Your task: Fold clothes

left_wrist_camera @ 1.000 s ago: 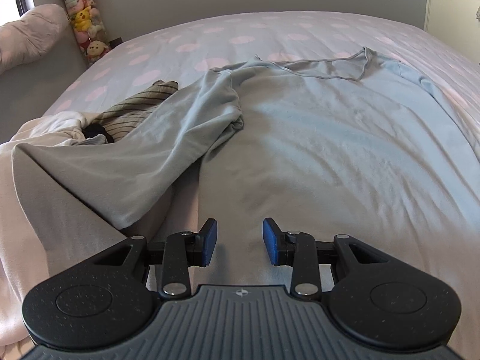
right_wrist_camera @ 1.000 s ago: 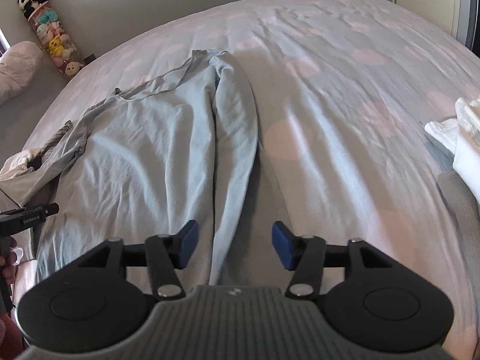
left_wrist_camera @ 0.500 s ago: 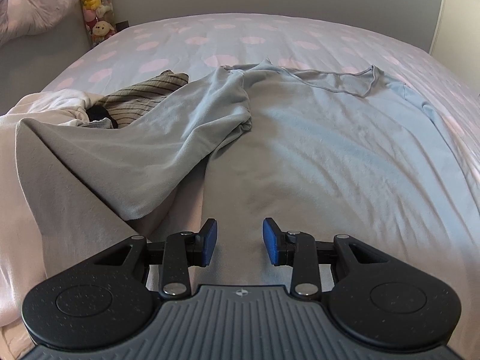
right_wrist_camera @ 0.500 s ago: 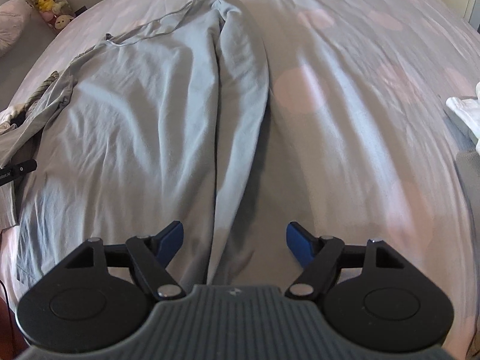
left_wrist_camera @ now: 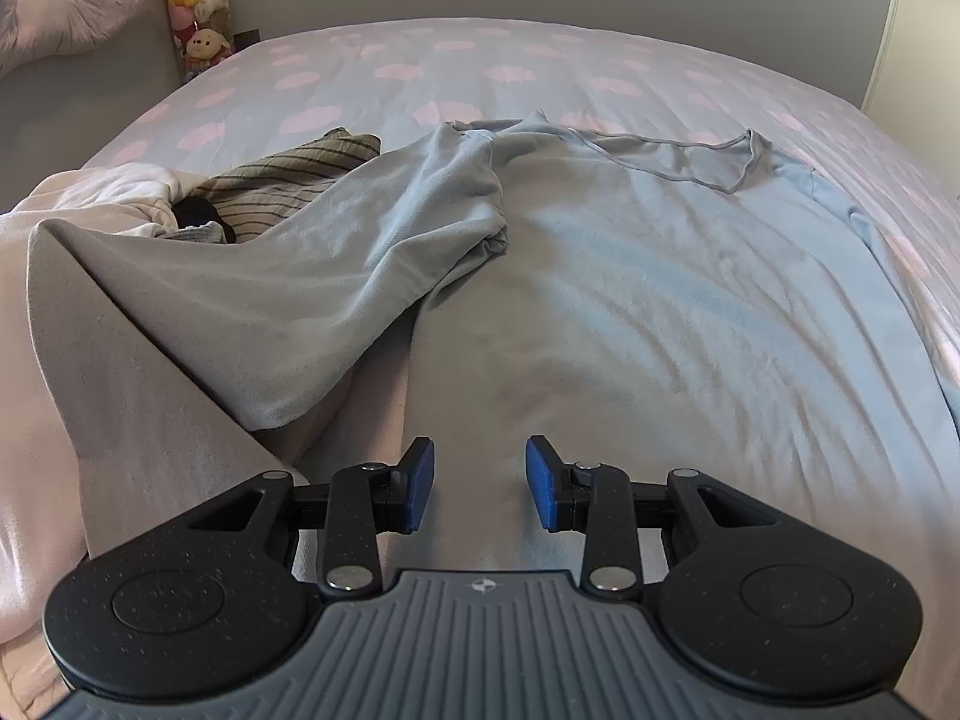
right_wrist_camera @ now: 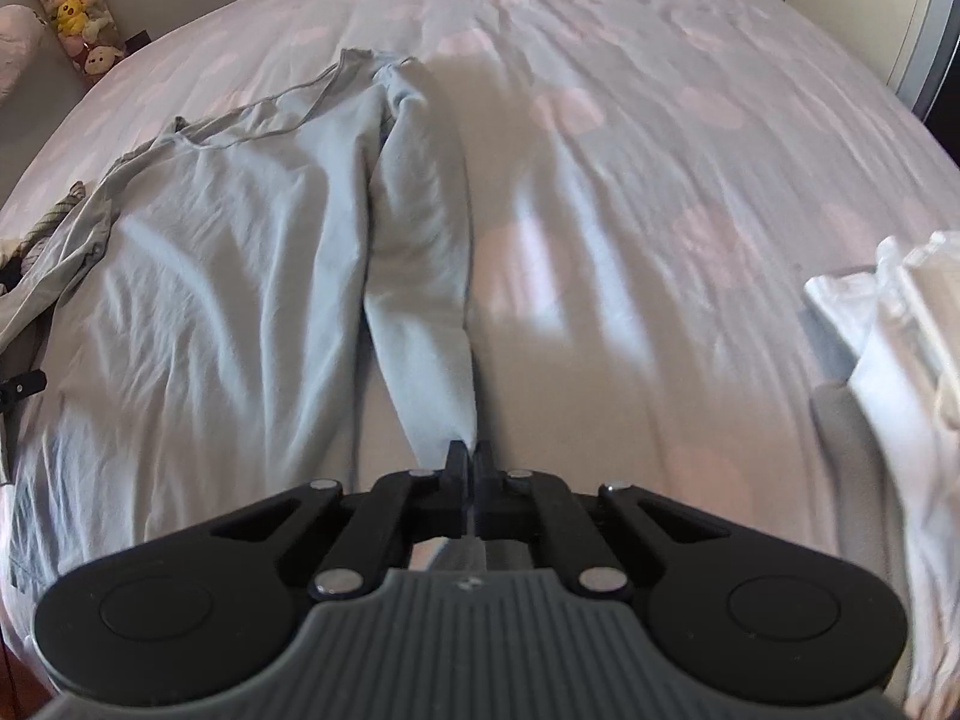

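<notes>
A light blue long-sleeved shirt (left_wrist_camera: 660, 300) lies flat on the bed, collar at the far end. Its left sleeve (left_wrist_camera: 360, 276) is bunched and trails toward the near left. My left gripper (left_wrist_camera: 480, 480) hovers over the shirt's near edge, jaws apart, with nothing between the blue pads. In the right wrist view the shirt (right_wrist_camera: 228, 300) lies to the left, and its right sleeve (right_wrist_camera: 420, 252) runs straight down to my right gripper (right_wrist_camera: 471, 462). That gripper is shut on the sleeve's end, with a strip of cloth pinched between the jaws.
The bed sheet (left_wrist_camera: 480, 66) is pale with pink dots. A pile with a striped garment (left_wrist_camera: 288, 180) and a grey cloth (left_wrist_camera: 120, 360) lies at the left. White folded clothes (right_wrist_camera: 900, 330) lie at the right. Plush toys (left_wrist_camera: 198, 12) stand in the far left corner.
My right gripper's jaws went from wide open around the sleeve's end to shut on it, and it has drawn back a little. The left gripper stays open and has rolled slightly.
</notes>
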Action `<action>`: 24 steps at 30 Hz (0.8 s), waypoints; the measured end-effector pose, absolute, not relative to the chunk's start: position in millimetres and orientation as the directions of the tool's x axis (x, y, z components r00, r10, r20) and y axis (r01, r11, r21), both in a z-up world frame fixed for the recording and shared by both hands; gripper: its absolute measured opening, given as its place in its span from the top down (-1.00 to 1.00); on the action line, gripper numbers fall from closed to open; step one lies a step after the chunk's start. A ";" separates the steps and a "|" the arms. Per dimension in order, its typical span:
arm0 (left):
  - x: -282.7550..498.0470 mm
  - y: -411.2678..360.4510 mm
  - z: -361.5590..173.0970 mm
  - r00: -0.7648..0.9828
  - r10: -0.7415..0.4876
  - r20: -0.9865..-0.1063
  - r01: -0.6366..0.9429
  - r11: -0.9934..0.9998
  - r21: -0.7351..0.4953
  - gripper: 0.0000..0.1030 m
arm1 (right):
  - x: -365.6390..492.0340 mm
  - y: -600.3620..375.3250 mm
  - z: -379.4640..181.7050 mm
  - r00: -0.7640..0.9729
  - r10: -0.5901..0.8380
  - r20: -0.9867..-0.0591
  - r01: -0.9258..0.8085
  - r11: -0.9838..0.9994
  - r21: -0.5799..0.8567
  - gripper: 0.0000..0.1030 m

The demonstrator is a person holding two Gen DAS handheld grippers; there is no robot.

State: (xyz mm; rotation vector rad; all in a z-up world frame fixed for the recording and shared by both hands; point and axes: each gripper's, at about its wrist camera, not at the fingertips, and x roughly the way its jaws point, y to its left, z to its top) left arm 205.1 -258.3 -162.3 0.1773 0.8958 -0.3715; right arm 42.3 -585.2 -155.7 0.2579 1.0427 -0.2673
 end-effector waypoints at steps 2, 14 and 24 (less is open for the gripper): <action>205.5 -259.1 -163.0 0.564 -0.238 -0.791 0.388 0.922 -0.001 0.39 | 45.8 -601.6 -142.4 0.475 -0.133 -0.870 0.351 0.935 0.049 0.96; 216.6 -258.9 -173.4 0.558 -0.200 -0.805 0.363 0.931 0.021 0.39 | 84.1 -708.1 -98.6 0.399 -0.347 -0.849 0.524 0.846 -0.100 0.96; 226.9 -267.8 -184.1 0.563 -0.175 -0.808 0.370 0.927 0.057 0.39 | 96.0 -777.4 -134.1 0.258 -0.421 -0.870 0.628 0.757 -0.180 0.96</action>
